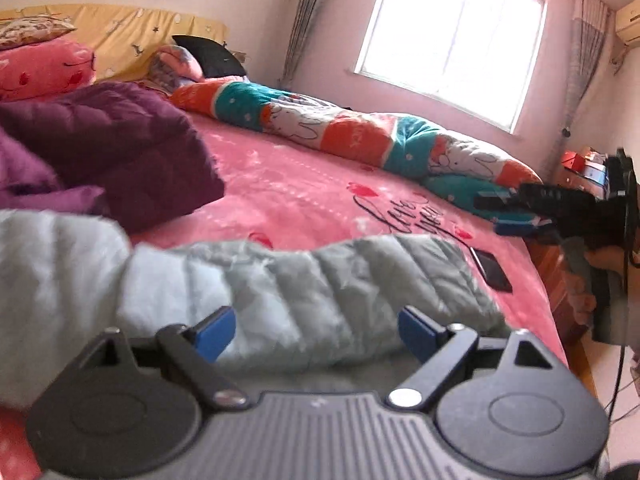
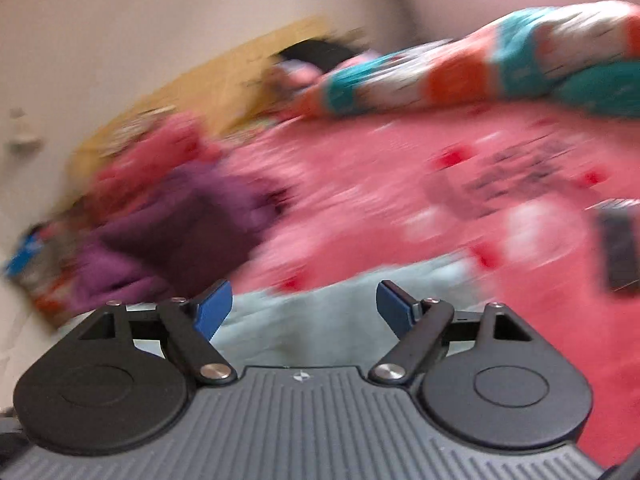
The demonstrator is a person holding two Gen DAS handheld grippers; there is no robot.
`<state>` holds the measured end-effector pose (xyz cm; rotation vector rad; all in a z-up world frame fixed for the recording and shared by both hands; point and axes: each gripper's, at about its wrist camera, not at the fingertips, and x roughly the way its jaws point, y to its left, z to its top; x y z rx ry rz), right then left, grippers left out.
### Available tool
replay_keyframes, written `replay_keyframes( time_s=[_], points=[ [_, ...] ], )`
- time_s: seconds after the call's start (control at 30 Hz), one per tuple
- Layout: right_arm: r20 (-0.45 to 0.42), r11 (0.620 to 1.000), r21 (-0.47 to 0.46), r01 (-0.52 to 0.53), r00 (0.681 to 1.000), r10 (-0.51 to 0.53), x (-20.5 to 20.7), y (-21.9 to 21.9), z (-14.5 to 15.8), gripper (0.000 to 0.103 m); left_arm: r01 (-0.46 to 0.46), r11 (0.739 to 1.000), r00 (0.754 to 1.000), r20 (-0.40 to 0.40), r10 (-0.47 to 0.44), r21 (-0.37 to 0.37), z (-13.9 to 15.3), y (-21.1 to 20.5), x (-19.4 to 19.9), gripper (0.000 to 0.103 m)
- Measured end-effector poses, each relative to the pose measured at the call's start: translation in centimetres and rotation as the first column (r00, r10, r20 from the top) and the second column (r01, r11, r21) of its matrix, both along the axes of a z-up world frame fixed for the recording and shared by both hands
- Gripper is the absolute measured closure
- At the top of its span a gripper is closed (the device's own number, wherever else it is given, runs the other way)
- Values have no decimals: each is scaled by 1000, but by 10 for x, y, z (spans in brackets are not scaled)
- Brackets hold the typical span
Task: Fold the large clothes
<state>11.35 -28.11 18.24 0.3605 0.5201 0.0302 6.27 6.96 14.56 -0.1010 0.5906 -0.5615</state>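
A pale grey-green quilted jacket (image 1: pixel 280 288) lies across the near side of the pink bed (image 1: pixel 304 196). My left gripper (image 1: pixel 316 332) hovers just over it, its blue pads spread wide with nothing pinched between them. The right wrist view is blurred; there my right gripper (image 2: pixel 304 304) stands open above the same pale jacket (image 2: pixel 320 320), and nothing is held. In the left wrist view the right gripper (image 1: pixel 516 208) shows at the bed's right edge, carried by a hand. A purple quilted jacket (image 1: pixel 120 140) lies heaped at the left, also seen as the purple jacket (image 2: pixel 180 232).
A dark phone (image 1: pixel 492 268) rests on the bedspread by the right edge, seen as the phone (image 2: pixel 620 248). A rolled orange, teal and white quilt (image 1: pixel 340 128) runs along the far side under the window (image 1: pixel 452 36). Pink pillows (image 1: pixel 40 68) and a yellow headboard (image 1: pixel 120 36) lie far left.
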Motion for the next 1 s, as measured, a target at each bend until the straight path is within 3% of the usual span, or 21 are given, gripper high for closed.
replay_keyframes(
  time_s=[0.17,0.4,0.47,0.53,0.57,0.63,0.67,0.73,0.77,0.9,0.93,1.0],
  points=[
    [-78,986,-140,91,992,-103,32,-52,-4,4,-39,999,999,-35,40,28,-14,-30,46,14],
    [-213,976,-215,-31,977,-16,93,-47,-28,6,-60,976,996,-57,73,208,-45,-58,70,14],
    [-258,974,-220,-54,966,-5,107,-43,-36,15,-28,972,997,-66,45,232,-52,-63,67,14],
    [-278,980,-177,-88,960,36,113,-42,-40,35,3,973,996,-85,17,230,-57,-65,63,14],
    [-280,983,-154,-103,958,56,114,-43,-39,37,18,973,996,-90,3,230,-59,-66,60,14],
    [-281,986,-76,-149,952,122,117,-37,-39,55,45,970,995,-94,-23,240,-64,-71,56,14],
    [-285,986,-20,-166,946,153,121,-35,-38,59,56,968,995,-94,-34,244,-65,-72,54,14],
    [-321,971,102,-217,917,238,129,-31,-42,59,72,965,995,-92,-50,253,-68,-76,52,14],
    [-352,951,177,-255,886,303,135,-27,-45,59,73,964,994,-93,-51,255,-70,-76,52,14],
    [-467,911,327,-251,795,386,157,-18,-63,58,69,963,995,-93,-47,259,-76,-75,53,13],
    [-500,912,334,-239,775,386,161,-16,-68,58,64,963,995,-91,-42,261,-77,-74,53,13],
    [-588,937,236,-259,729,350,162,-7,-72,60,55,966,995,-95,-32,252,-80,-70,55,12]
  ],
)
